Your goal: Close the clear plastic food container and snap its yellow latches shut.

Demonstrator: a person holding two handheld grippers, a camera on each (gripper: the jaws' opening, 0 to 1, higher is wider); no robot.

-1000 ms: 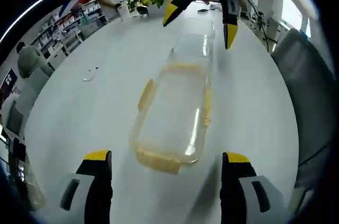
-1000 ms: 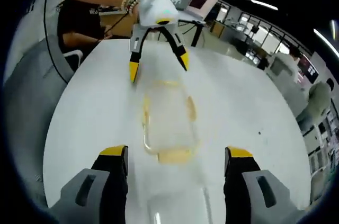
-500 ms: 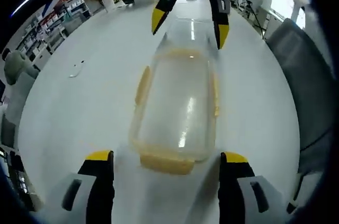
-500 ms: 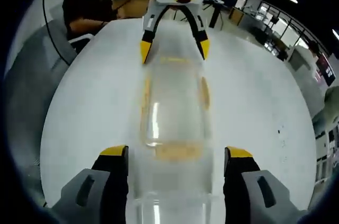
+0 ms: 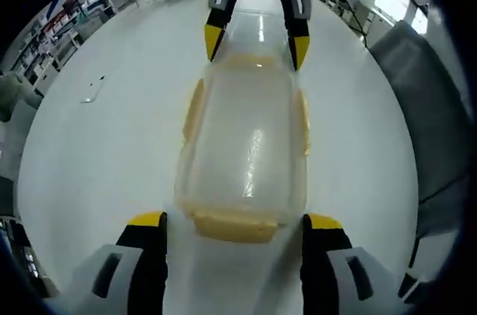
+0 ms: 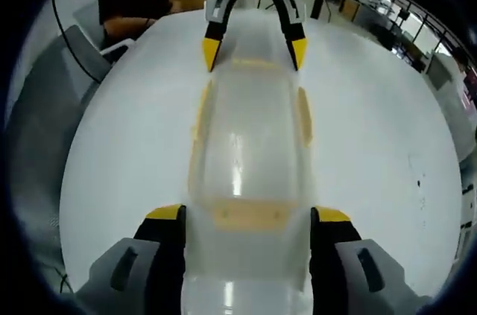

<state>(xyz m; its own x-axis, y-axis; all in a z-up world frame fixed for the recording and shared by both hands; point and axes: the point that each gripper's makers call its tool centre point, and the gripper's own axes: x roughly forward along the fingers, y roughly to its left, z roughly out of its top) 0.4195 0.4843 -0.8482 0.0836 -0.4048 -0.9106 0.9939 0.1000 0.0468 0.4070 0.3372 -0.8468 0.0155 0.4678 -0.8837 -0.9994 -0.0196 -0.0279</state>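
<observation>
Left gripper view, container (image 5: pixel 242 144) lengthwise between grippers

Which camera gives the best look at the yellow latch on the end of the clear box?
The left gripper view: the end latch lies whole and unblocked between that gripper's jaws, on the clear container. In the right gripper view, a latch appears paler, seen through clear plastic.

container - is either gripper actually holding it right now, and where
Neither looks clamped. The left gripper and right gripper are open, each straddling one short end of the container near its yellow end latch; contact can't be told.
</observation>
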